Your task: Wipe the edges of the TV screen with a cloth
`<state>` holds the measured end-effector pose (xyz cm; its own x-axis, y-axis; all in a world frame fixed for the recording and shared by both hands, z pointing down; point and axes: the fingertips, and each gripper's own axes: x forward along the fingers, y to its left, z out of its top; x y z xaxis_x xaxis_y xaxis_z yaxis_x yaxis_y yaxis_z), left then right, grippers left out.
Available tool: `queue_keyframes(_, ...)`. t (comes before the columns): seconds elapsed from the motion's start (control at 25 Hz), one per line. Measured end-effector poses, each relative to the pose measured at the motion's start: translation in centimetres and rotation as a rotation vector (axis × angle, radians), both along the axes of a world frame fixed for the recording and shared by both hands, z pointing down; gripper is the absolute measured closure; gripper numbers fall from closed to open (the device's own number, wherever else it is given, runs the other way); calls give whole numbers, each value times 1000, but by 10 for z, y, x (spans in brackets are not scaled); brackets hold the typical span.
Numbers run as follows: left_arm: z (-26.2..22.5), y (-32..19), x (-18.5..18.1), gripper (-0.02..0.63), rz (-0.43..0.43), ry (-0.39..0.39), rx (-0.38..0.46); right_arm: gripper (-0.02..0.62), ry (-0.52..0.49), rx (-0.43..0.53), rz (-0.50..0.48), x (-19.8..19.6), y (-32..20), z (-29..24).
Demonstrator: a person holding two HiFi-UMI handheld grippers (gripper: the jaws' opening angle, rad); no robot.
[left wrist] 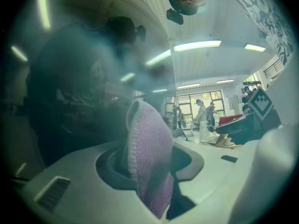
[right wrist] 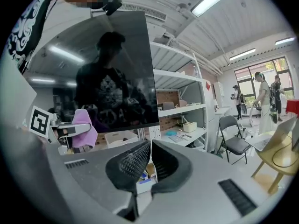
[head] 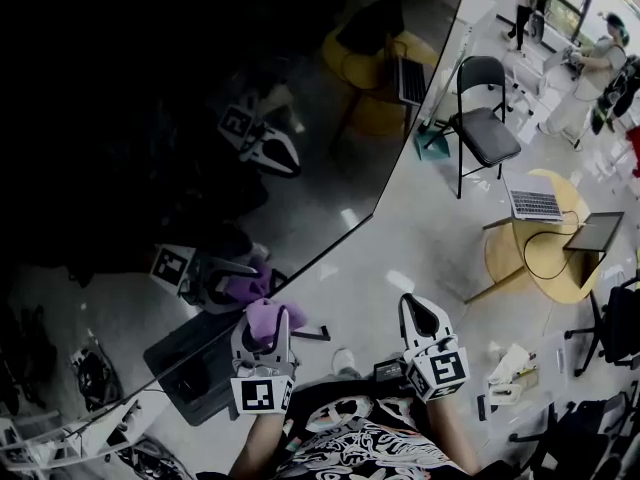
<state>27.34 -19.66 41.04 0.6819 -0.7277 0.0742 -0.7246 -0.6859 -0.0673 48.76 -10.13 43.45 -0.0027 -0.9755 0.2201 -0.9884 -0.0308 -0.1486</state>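
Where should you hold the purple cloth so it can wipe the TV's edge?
Probably by its bunched lower end, from behind, as the left gripper does: shut on the cloth, with the rounded fold poking out past the tips. That soft fold faces the TV screen, so only cloth would touch its edge.

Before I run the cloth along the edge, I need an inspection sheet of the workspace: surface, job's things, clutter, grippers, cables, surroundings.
Surface: TV screen, dark, mirroring both grippers.
Job's things: purple cloth, standing up between the left gripper's jaws, close to the screen's edge; whether it touches cannot be told.
Clutter: folding chair; round table carrying two laptops; loose items on the floor.
Grippers: left gripper shut on the cloth; right gripper shut, nothing in it.
Cables: one dark cable lying on the round table.
Surroundings: shelving beside the screen; people far off.
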Motion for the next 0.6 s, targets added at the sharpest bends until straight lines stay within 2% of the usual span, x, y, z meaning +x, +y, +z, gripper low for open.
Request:
queue_keyframes(0.16,-2,-1,0,431,-16,17,7,563,0,-8,-30,-3,-3,1)
queue_keyframes(0.32,-3,-2,1,431,-18,-12,30,563,3,-12,-54,-3,-10,-2)
queue_keyframes(0.6,-6,-2,3,431,-70,5,18,563,13,-10,-92,8,-17,-6)
